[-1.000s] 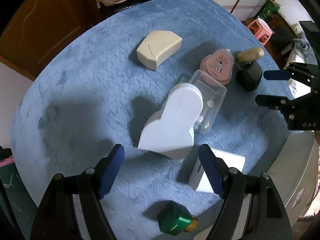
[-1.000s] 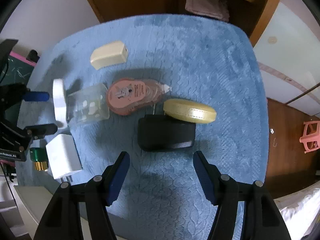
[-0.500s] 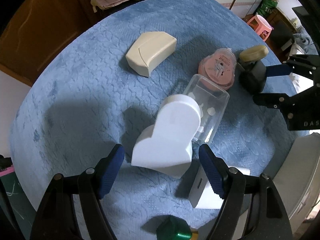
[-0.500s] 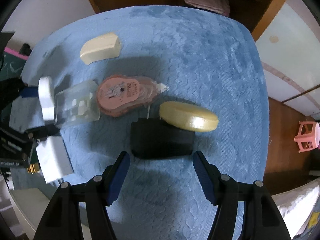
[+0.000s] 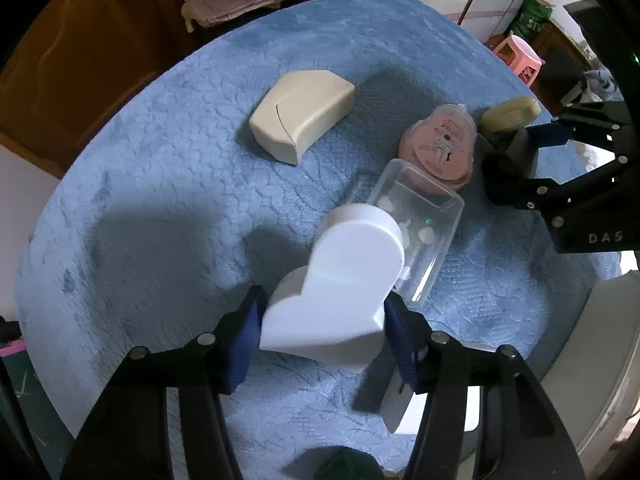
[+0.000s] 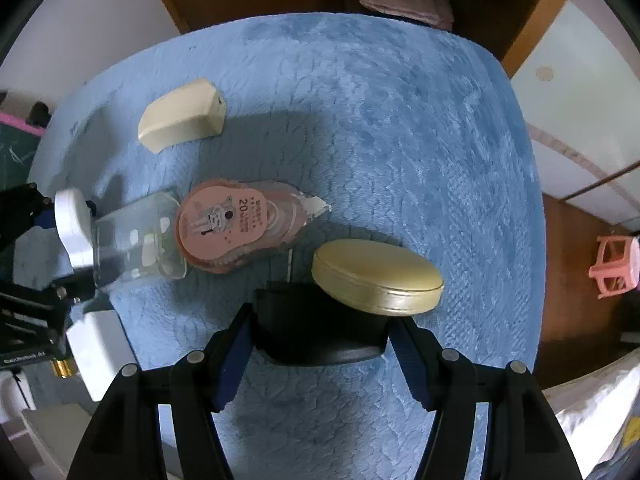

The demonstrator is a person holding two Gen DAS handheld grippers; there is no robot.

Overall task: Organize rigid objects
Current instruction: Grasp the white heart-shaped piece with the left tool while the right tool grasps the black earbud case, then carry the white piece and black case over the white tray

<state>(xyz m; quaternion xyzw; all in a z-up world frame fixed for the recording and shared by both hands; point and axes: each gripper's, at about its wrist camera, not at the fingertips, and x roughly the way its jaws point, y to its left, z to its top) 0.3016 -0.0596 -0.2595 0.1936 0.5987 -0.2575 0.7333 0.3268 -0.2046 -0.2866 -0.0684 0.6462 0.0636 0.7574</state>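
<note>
Desk [image 6: 360,120]: covered in blue plush cloth; every item lies loose on it, in no evident order, so the sorting appears barely begun.
Left gripper [image 5: 324,320]: fingers close against both sides of the white heart-shaped cap [image 5: 344,280], seemingly clamped on it; whether the jar is lifted cannot be told.
Right gripper [image 6: 320,336]: fingers straddle the black block [image 6: 316,332], touching or nearly touching its ends; a firm grip cannot be confirmed.
Jar [image 5: 420,216]: clear, lying on its side near the left of the desk, small white pieces inside, cap toward the left gripper.
Beige case [image 5: 300,120]: apart from the rest, toward the far side, untouched.
Tape dispenser [image 6: 232,224]: pink, flat, against the jar's base.
Gold tin [image 6: 376,280]: round, leaning on the black block's far edge; judged likely to slip if the block moves.
White adapter [image 6: 96,344]: at the desk's near left edge, partly cut off behind the left gripper.
Green object [image 5: 344,464]: only a sliver at the frame bottom; its identity is unclear.
Destination: no bin or tray is visible, so where things should go cannot be told.
Left to do: judged nearly everything.
</note>
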